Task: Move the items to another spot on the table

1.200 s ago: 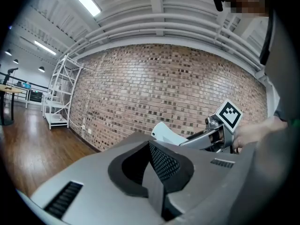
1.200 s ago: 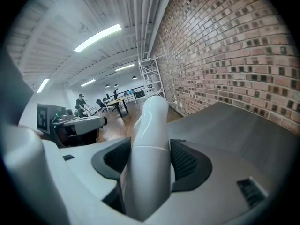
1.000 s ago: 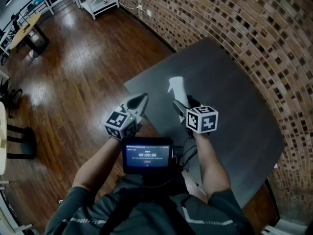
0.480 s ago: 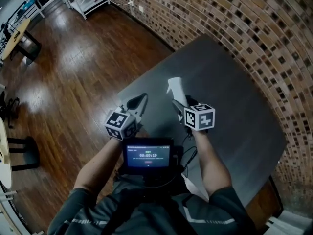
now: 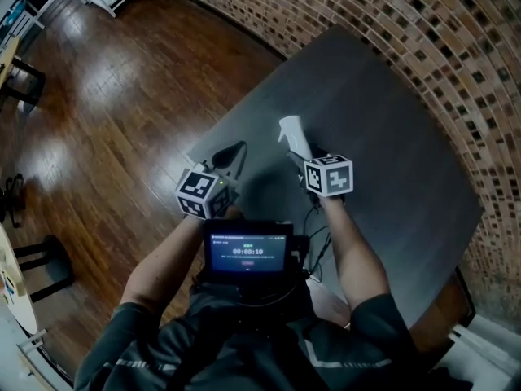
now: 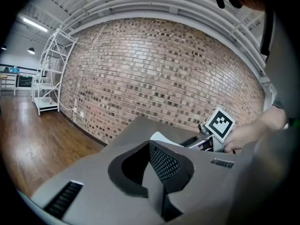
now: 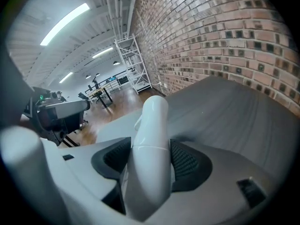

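dim, ceiling strip light (image 7: 64,23), glare on floor (image 5: 106,96), fisheye edges

Glossy white bottle (image 5: 291,135), tilted, clamped in R claw (image 5: 299,158), over grey tbl (image 5: 399,129)

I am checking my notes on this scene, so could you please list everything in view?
table: one, dark grey, beside the wall
bottle: one, white, over the table, held
wall: one, brown brick, behind the table
floor: one, brown wood, left of the table
rack: one, white, far along the wall
screen: one, black, at the person's chest
left hand-held gripper: one, grey, shut, empty
right hand-held gripper: one, grey, closed on the bottle
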A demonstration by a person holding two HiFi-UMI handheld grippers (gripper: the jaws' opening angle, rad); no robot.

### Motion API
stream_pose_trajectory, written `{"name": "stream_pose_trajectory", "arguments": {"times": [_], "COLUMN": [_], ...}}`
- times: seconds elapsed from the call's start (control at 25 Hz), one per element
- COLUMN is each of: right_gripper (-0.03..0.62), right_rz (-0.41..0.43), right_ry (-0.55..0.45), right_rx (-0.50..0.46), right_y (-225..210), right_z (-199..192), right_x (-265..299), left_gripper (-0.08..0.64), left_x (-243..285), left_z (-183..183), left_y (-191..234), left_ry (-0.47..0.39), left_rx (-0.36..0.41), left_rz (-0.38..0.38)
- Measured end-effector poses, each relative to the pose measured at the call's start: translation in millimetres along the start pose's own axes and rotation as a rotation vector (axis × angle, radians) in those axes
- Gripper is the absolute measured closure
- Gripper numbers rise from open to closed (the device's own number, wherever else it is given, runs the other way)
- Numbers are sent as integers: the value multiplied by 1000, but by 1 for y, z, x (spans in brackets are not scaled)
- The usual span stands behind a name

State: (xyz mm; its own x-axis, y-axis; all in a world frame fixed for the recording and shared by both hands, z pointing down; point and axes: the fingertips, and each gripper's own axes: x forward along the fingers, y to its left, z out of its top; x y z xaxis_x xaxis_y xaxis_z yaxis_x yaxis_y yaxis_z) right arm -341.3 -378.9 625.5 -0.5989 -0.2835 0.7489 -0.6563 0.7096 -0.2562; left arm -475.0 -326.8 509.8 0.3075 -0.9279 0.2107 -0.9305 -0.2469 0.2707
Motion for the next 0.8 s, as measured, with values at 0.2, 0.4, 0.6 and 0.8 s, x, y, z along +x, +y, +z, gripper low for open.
{"name": "stream_pose_trajectory", "arguments": {"times": [0.2, 0.4, 0.6, 0.8], "right_gripper": [319, 318, 318, 316], "right_rz": [4, -6, -9, -12], "right_ry": [43, 59, 28, 51], "right_rx": [19, 47, 68, 104], "right_y": [-12, -23, -26, -25], "right_z": [-12, -21, -19, -17], "right_x": [31, 51, 54, 55], "left_gripper": [566, 566, 566, 566], "left_x": [17, 27, 31, 36], "left_z": [-21, -37, -46, -49], "left_y": [15, 22, 28, 33], "left_ry": [50, 68, 84, 95], "left_rx": [-24, -35, -45, -44], "left_rz": [-14, -36, -45, -65]}}
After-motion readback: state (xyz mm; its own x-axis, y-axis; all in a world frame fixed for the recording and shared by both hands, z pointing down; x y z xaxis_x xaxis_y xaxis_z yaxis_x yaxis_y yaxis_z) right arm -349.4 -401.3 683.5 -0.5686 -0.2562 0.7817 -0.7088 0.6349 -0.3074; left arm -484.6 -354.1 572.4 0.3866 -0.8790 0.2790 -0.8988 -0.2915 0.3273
